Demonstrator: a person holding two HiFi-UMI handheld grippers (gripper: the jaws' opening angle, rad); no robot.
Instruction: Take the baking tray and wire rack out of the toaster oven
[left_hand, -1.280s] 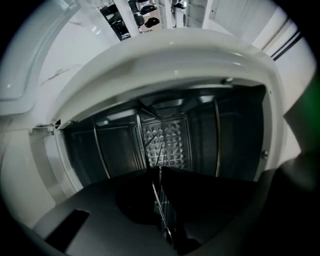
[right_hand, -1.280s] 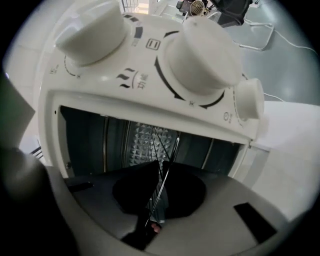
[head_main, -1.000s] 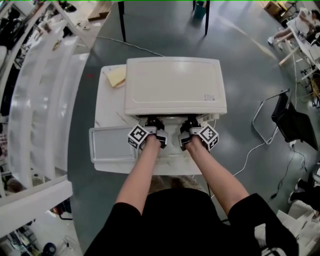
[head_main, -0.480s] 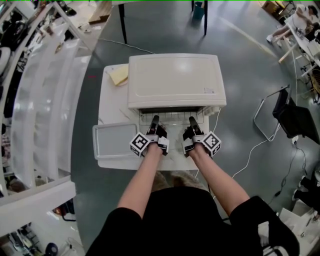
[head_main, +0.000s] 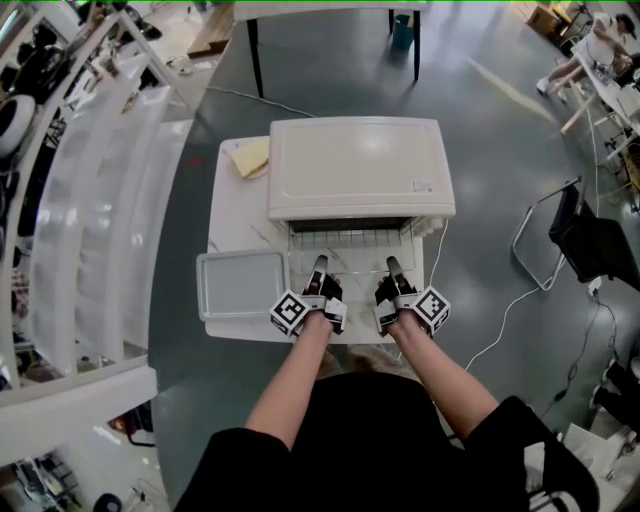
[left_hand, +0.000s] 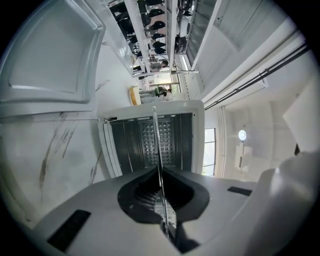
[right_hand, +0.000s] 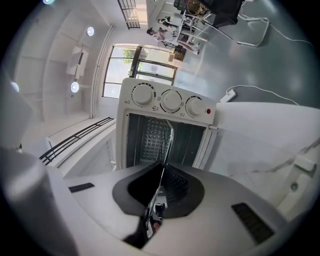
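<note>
The cream toaster oven (head_main: 360, 168) stands on a small white table (head_main: 232, 218) with its front toward me. The wire rack (head_main: 350, 238) sticks partly out of the oven's mouth, level above the table. My left gripper (head_main: 320, 264) is shut on the rack's near edge at the left, and my right gripper (head_main: 393, 265) is shut on it at the right. In the left gripper view the rack (left_hand: 158, 150) runs edge-on as a thin line between the jaws; the right gripper view shows the rack (right_hand: 167, 142) the same way. The grey baking tray (head_main: 243, 285) lies on the table left of the oven.
A yellow pad (head_main: 251, 157) lies at the table's back left corner. A white cable (head_main: 505, 300) trails over the floor at the right, near a black chair (head_main: 585, 245). White shelving (head_main: 100, 200) runs along the left. The oven's knobs (right_hand: 171, 100) face me.
Both grippers have drawn back toward me, and the wire rack has come out of the oven with them. The tray on the table has not moved.
</note>
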